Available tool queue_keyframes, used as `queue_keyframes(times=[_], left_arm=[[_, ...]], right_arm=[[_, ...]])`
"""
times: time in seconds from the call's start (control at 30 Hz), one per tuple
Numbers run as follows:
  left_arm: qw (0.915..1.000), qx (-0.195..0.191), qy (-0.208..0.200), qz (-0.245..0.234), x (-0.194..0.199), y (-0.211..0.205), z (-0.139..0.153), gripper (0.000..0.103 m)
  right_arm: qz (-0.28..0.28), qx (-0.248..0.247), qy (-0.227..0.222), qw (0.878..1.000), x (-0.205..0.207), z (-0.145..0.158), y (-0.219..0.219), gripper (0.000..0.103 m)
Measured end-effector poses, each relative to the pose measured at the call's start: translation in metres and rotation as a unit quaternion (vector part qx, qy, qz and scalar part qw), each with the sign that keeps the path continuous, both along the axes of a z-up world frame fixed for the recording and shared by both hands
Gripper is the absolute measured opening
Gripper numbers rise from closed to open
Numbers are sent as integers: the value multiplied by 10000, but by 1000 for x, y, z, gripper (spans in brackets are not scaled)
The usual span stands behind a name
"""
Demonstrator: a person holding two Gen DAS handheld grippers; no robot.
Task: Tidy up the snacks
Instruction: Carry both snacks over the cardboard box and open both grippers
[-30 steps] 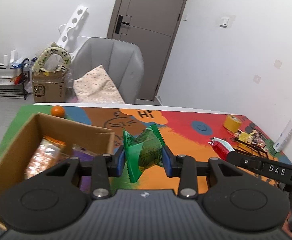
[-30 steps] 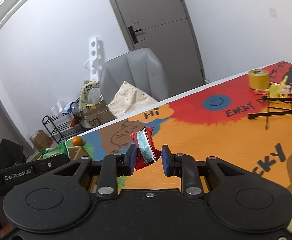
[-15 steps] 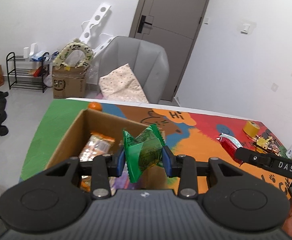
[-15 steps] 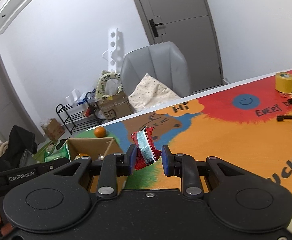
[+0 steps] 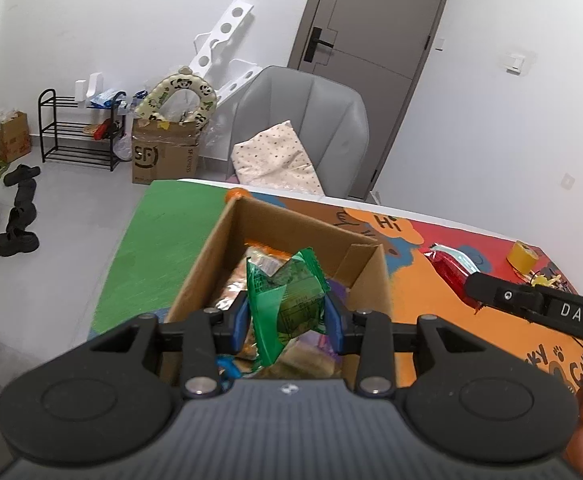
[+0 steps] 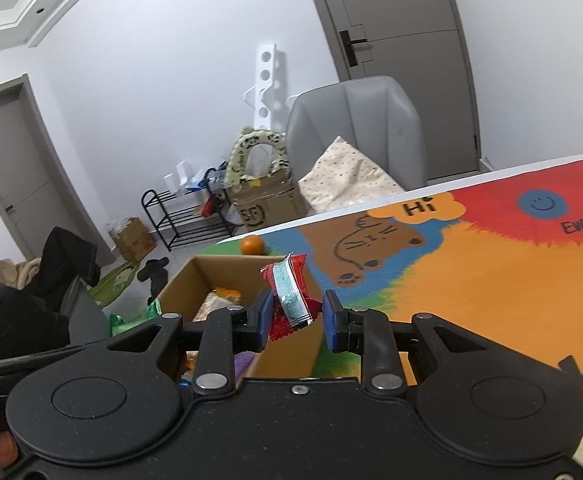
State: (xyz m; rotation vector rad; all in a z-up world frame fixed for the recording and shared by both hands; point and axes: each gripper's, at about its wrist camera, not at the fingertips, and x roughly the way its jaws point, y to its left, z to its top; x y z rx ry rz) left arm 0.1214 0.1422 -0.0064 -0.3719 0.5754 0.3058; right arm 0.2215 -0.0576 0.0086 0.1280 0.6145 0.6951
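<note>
My left gripper (image 5: 287,322) is shut on a green snack packet (image 5: 287,300) and hangs above the open cardboard box (image 5: 291,232), which holds several wrapped snacks (image 5: 231,280). A red packet with a pale blue stripe (image 6: 291,296) sits between the blue pads of my right gripper (image 6: 296,319), which is shut on it just over the box's (image 6: 199,276) right wall. In the left wrist view the right gripper's black arm (image 5: 531,300) reaches in from the right with that red packet (image 5: 447,268) at its tip.
The box stands at the green left end of a colourful table mat (image 6: 491,280). An orange (image 6: 252,245) lies behind the box. A yellow tape roll (image 5: 521,254) sits far right. A grey chair with a cushion (image 5: 303,136) stands behind the table.
Both grippers have moved left toward the box with their packets. The green packet now hangs over the box's inside and the red packet has reached its right wall.
</note>
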Motion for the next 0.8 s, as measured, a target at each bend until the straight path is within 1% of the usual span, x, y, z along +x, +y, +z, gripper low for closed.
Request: queue_keyframes(times=[0.1, 0.23, 0.37, 0.5, 0.63, 0.7, 0.73, 0.8], left_arm=[[9999, 115, 121, 20, -3, 1, 0, 43], [10000, 68, -7, 51, -11, 5, 5, 56], [9998, 58, -94, 137, -20, 10, 9, 59], [9997, 51, -86, 225, -24, 18, 8, 67], [9993, -20, -85, 353, -29, 29, 7, 69], [9991, -28, -64, 418, -31, 33, 6, 70], [9990, -26, -43, 441, -31, 34, 6, 70], [9990, -14, -2, 456, -32, 35, 5, 71]], right_arm=[[74, -21, -12, 10000, -6, 2, 7, 25], [164, -6, -37, 9999, -13, 6, 16, 25], [274, -2, -52, 9996, -17, 8, 26, 25], [405, 5, -45, 9992, -20, 10, 38, 25], [547, 109, -3, 9984, -23, 11, 47, 25], [661, 201, 50, 9976, -24, 11, 51, 28], [738, 275, 87, 9969, -23, 10, 52, 33], [784, 355, 119, 9962, -24, 10, 51, 34]])
